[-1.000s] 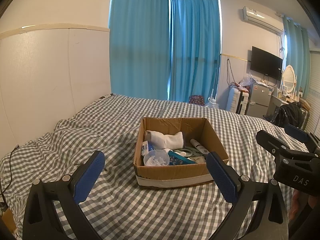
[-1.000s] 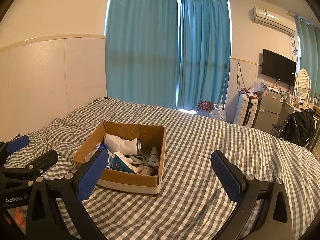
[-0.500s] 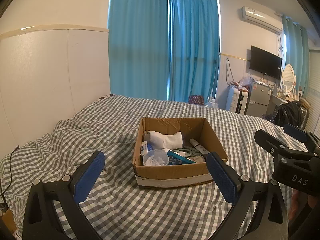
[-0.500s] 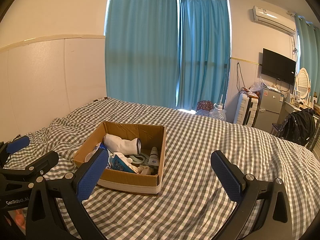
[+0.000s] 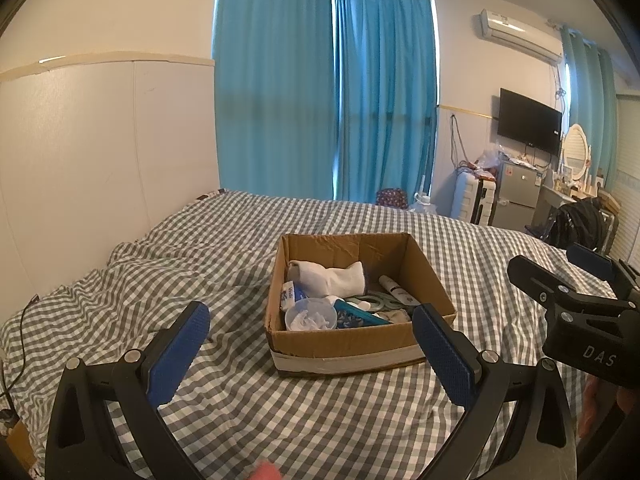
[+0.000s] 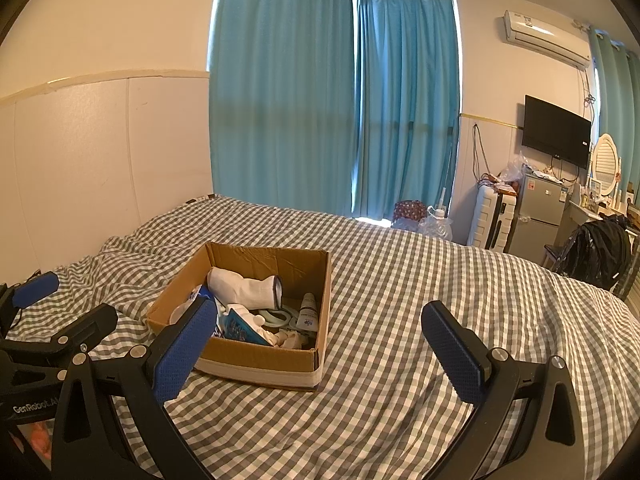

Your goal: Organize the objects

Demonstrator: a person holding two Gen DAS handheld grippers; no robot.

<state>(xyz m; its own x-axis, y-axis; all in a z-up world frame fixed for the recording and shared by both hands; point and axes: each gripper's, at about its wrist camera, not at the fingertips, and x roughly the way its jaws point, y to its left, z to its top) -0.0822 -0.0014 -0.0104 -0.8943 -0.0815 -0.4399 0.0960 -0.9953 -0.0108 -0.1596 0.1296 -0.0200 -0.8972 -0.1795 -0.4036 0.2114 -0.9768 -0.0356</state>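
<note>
An open cardboard box (image 5: 428, 280) (image 6: 324, 280) sits on the checked bed. It holds a white sock (image 5: 330, 276) (image 6: 244, 288), a clear plastic cup (image 5: 310, 314), a white bottle (image 5: 394, 286) (image 6: 308, 308), a blue packet (image 5: 360, 314) (image 6: 240, 326) and a pale tape ring (image 6: 276, 316). My left gripper (image 5: 310, 354) is open and empty, just in front of the box. My right gripper (image 6: 320, 356) is open and empty, near the box's right front corner. Each gripper shows at the edge of the other's view.
The grey-and-white checked bedspread (image 5: 200, 264) (image 6: 440, 280) covers the bed around the box. A white wall panel (image 5: 100, 160) runs along the left. Blue curtains (image 5: 320, 100), a suitcase (image 6: 490, 220), a small fridge (image 6: 536, 216) and a black bag (image 6: 596, 252) stand beyond the bed.
</note>
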